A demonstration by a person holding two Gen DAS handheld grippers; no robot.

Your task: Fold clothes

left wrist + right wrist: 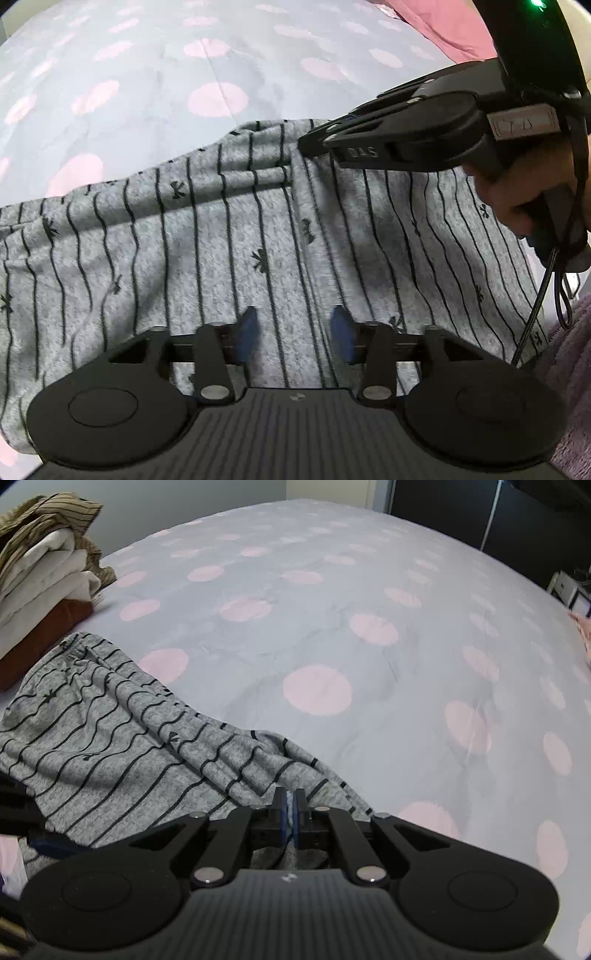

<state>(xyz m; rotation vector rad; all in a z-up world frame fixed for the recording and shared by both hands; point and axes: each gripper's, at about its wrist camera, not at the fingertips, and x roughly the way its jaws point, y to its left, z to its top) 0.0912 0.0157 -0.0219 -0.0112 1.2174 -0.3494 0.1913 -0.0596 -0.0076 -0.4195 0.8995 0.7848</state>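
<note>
While a grey garment [229,236] with thin dark stripes and small dark motifs lies spread on a bed sheet [332,627] of pale blue with pink dots, both tools work at its edge. The right hand-held gripper [290,805] has its blue pads nearly together, apparently clamped on a bunched fold at the garment's far edge; the cloth rucks into ridges just beside it. The left hand-held gripper [294,328] hovers over the flat middle of the garment, its blue fingers [246,325] standing apart with nothing pinched between them.

Judging from this, the step is getting a second hold before folding. It would go best if the left tool took the matching edge, both layers together, so the cloth lifts evenly. A stack of folded clothes [44,576] waits at the bed's far left.
</note>
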